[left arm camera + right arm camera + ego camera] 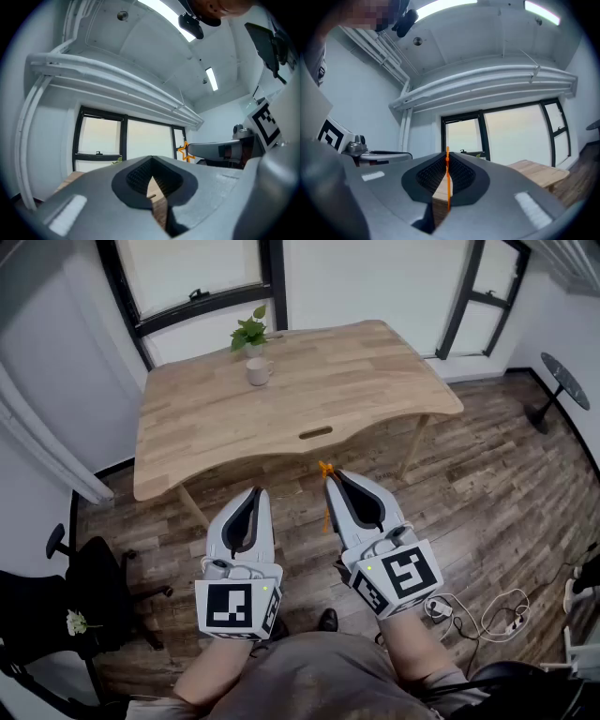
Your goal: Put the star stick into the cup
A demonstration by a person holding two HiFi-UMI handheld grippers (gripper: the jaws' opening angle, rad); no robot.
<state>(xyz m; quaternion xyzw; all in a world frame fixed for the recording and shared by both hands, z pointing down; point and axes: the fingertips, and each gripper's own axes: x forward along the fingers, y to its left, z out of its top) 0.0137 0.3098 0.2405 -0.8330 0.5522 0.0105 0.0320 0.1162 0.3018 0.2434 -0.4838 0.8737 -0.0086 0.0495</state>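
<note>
The orange star stick is clamped in my right gripper, its star just past the jaw tips and its thin shaft running down between them. In the right gripper view the star stick shows edge-on as an orange line between the closed jaws. My left gripper is shut with nothing in it, held beside the right one, in front of the table. From the left gripper view the star sticks out of the right gripper. A pale cup stands far back on the wooden table, well away from both grippers.
A small potted green plant stands right behind the cup. A black office chair is at the lower left. Cables and a power strip lie on the wood floor at the right. Windows run along the far wall.
</note>
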